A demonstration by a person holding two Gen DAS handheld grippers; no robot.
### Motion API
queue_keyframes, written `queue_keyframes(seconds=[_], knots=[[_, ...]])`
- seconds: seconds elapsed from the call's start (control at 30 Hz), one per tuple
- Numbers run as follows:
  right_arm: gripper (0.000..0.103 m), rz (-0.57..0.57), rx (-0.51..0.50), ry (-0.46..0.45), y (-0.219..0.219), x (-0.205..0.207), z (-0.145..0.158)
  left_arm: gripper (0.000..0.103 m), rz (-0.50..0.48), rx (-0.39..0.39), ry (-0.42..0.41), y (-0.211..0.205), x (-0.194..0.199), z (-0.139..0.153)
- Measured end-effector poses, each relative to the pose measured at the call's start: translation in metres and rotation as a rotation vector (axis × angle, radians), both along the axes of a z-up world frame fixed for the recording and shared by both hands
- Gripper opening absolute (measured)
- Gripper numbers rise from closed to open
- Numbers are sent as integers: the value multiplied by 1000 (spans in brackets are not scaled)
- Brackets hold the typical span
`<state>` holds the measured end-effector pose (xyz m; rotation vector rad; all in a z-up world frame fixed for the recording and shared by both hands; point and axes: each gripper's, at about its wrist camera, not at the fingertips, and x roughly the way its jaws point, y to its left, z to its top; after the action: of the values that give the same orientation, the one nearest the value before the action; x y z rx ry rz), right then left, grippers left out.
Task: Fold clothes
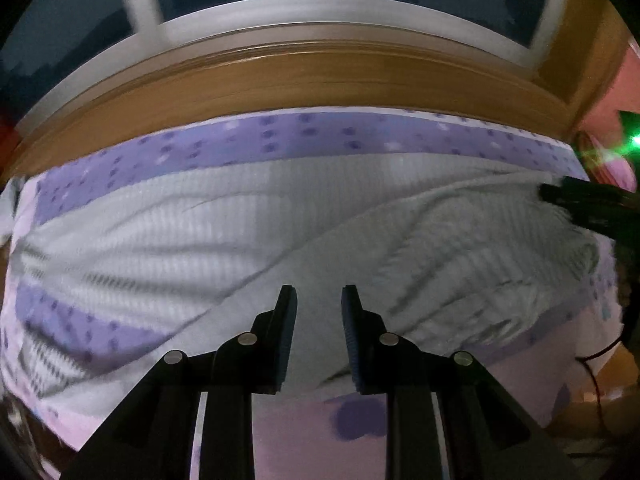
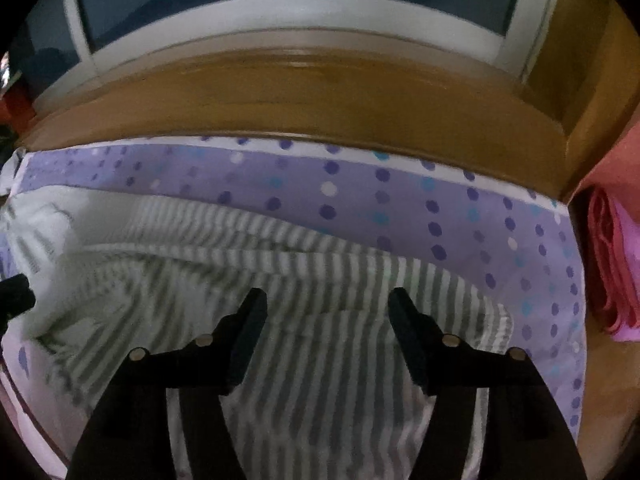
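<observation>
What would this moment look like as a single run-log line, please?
step: fold clothes | left gripper: open, empty, over striped garment | right gripper: open, empty, over same garment | garment: rumpled on dotted purple sheet

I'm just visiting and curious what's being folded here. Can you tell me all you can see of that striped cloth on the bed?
The striped garment is white with thin grey stripes, soft and knit-looking. It lies rumpled on a purple dotted bedsheet, creased and partly bunched up on its left side. Both grippers, left and right, hover open above it, gripping nothing. What kind of garment it is cannot be told.
</observation>
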<state>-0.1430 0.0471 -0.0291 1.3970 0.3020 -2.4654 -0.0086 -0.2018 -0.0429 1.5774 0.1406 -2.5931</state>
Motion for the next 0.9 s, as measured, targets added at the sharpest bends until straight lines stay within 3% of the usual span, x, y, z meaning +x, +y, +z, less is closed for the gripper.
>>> queue_keyframes(seconds=[0.17, 0.3, 0.47, 0.57, 0.9], knots=[[64, 97, -29, 39, -20, 15, 23, 23, 74, 21, -1, -54, 25, -9], [65, 267, -83, 63, -63, 38, 34, 23, 55, 24, -11, -95, 41, -15], [65, 474, -126, -2, -148, 66, 28, 23, -81, 85, -25, -144, 54, -16], [65, 567, -93, -36, -197, 77, 16, 23, -178, 144, -39, -159, 56, -20], [65, 695, 18, -110, -277, 102, -8, 24, -352, 211, -74, -166, 56, -36]])
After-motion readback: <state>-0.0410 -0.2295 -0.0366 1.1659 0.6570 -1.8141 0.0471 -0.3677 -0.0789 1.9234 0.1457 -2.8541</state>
